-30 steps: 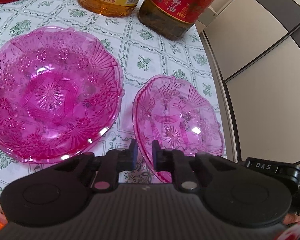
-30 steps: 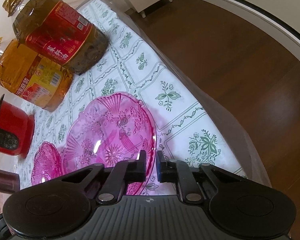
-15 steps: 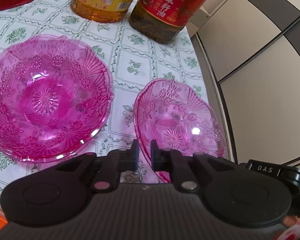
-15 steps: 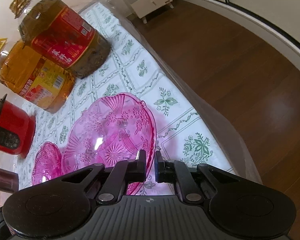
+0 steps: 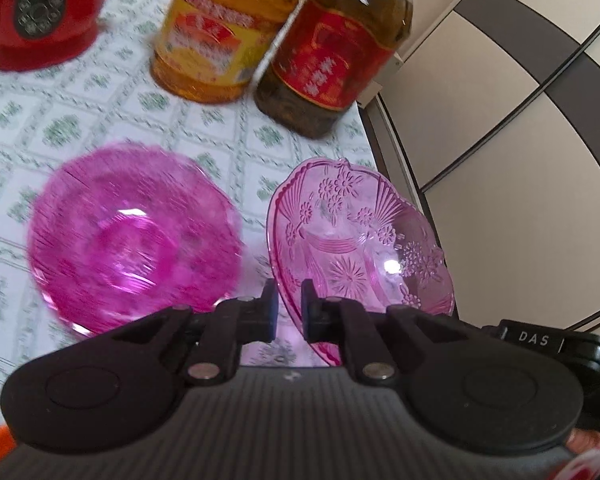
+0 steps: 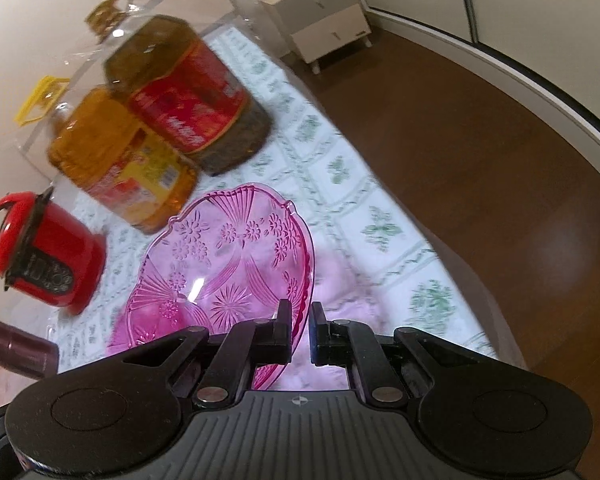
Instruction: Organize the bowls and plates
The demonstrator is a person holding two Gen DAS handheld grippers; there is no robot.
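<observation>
Bench (image 5: 112,92) under green-patterned cloth. Two oil jugs (image 5: 332,52) at back. Large pink bowl (image 5: 132,236) resting on cloth. Smaller pink bowl (image 5: 360,240) tilted, raised off bench: left gripper (image 5: 286,306) and right gripper (image 6: 300,326) fingers clamped on opposite rims.

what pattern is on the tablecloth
White tablecloth with a grid of green floral motifs and leafy borders; shows best in the left wrist view.

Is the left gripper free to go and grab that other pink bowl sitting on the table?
Probably not yet. The left gripper is shut on the rim of a smaller pink dish, so its jaws are occupied. Nothing stands between it and the pink bowl otherwise.
</observation>
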